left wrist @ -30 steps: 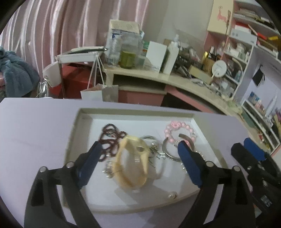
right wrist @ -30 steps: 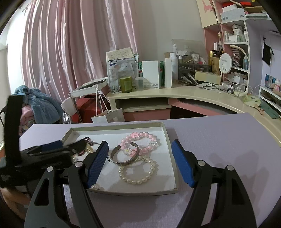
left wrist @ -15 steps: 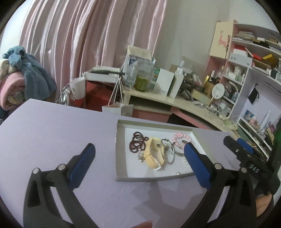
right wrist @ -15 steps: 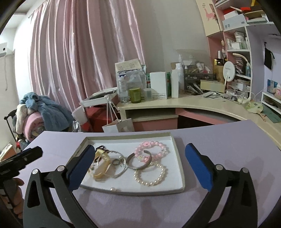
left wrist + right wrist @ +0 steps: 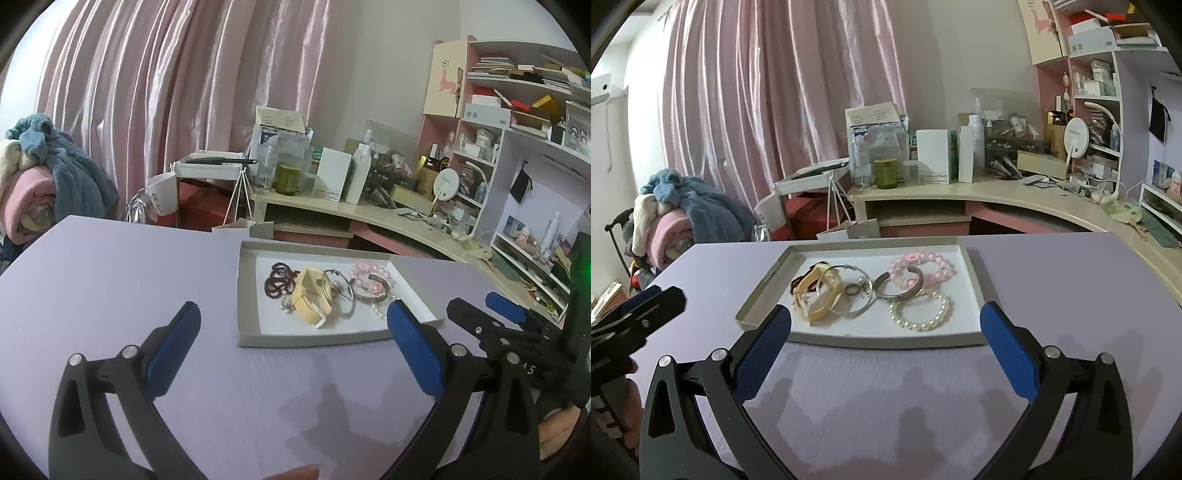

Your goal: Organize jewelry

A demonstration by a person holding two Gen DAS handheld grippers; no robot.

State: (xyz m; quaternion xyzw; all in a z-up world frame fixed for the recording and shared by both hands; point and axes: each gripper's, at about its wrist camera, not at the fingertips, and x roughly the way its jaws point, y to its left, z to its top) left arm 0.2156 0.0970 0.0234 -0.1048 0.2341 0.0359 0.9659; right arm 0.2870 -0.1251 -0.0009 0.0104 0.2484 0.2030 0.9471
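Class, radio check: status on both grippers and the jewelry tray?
Left gripper open, empty. Right gripper open, empty. Jewelry in tray, untouched. Nothing in the way.

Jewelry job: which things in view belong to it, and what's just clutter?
Belongs to the job:
- tray
- pearl bracelet
- pink bead bracelet
- silver cuff
- cream bangle
- dark bead bracelet
- left tongs and right tongs, both open and empty

Just lying about:
- green jar
- white bottle
- round mirror
- blanket pile
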